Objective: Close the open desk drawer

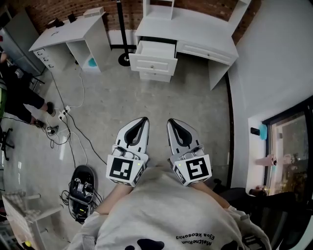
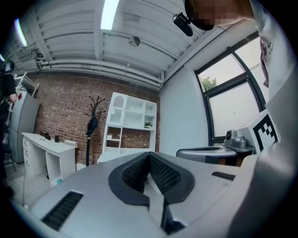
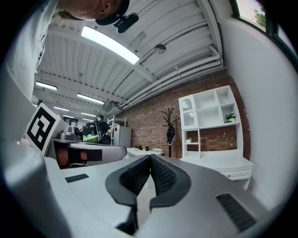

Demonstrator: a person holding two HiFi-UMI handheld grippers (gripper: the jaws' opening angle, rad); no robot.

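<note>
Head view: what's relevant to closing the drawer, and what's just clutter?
Job:
- open drawer
- desk it belongs to
- left gripper and right gripper, both shut and empty, well short of the drawer

Lying about:
- second desk
- coat stand base
- power strip on the floor

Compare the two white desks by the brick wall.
The right desk has a drawer pulled out; the left desk shows none open. The right desk carries a shelf unit; the left desk holds only small items. Both are white, against the brick wall.
</note>
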